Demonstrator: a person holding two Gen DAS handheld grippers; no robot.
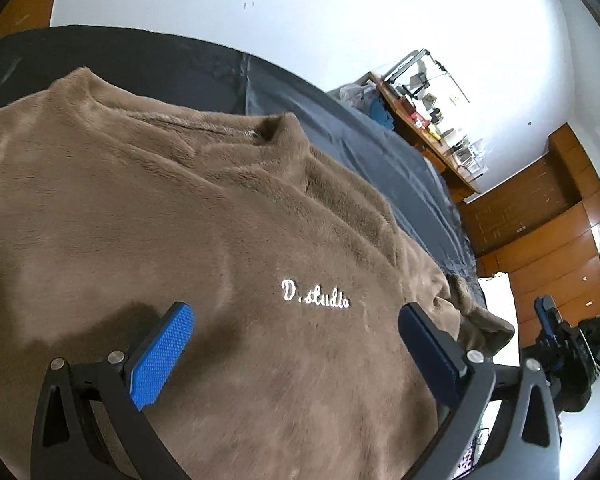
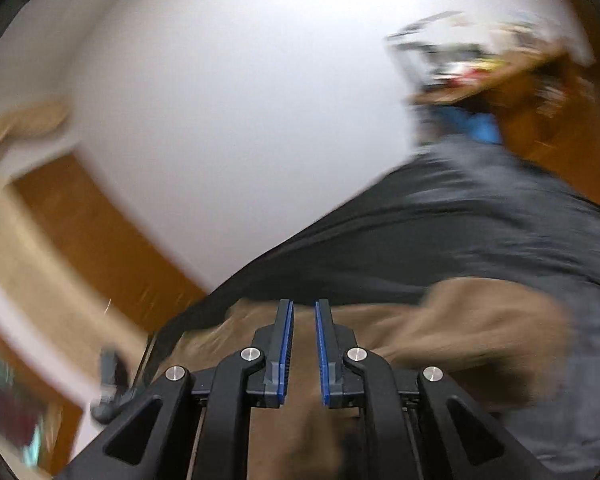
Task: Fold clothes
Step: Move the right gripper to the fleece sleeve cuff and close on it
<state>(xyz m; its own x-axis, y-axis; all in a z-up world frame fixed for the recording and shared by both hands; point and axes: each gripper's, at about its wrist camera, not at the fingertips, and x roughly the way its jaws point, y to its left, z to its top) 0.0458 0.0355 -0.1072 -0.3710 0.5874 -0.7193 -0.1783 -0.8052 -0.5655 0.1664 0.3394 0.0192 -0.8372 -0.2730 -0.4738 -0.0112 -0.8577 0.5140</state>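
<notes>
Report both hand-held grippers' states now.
Left hand-held gripper: open, above the brown sweater, holding nothing.
Right hand-held gripper: shut, nothing visibly between its pads.

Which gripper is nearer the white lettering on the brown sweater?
Left. The left gripper hovers open right over the lettering on the sweater. The right gripper is off past the sweater's edge, jaws shut.

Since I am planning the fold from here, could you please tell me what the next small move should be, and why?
Probably bring the left gripper down onto the brown sweater near its edge and close there. Its fingers stand wide apart above the fabric, holding nothing, and the sweater lies spread on the dark bedsheet, unfolded. The right gripper is shut, apparently on nothing, in a blurred view.
</notes>
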